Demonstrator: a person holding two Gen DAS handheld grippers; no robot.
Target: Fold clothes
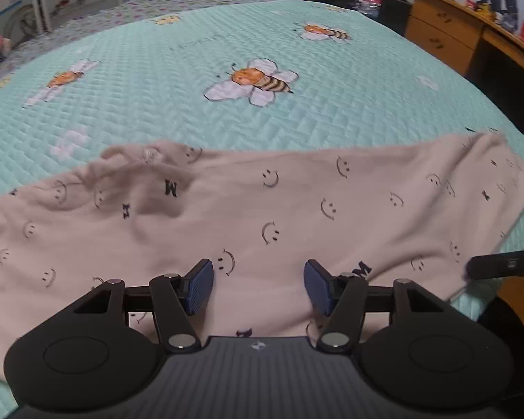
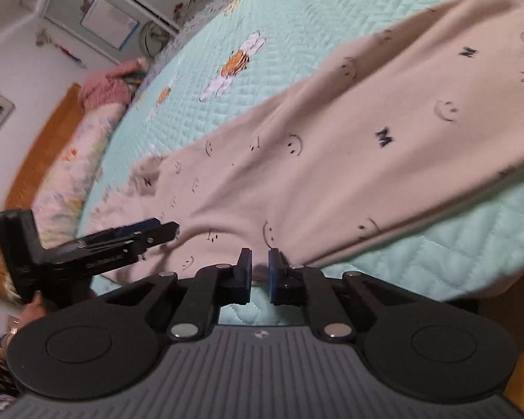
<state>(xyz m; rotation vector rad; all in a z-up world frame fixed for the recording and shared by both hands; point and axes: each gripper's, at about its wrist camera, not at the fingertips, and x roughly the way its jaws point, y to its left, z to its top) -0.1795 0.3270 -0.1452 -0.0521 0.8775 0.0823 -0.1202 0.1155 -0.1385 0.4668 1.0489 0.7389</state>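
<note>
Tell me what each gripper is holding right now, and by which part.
The right gripper pinches the near edge of the pink smiley-print garment. The left gripper is open over the same garment, holding nothing.

A pink smiley-print garment lies spread on the bed's mint quilted bee-print cover.

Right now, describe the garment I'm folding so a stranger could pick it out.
Find the bed under the mint quilted bedspread stitched with bees on white flowers. Along its near edge lies the pale pink garment, the only cloth printed with small dark smiley faces and letter M's.
</note>
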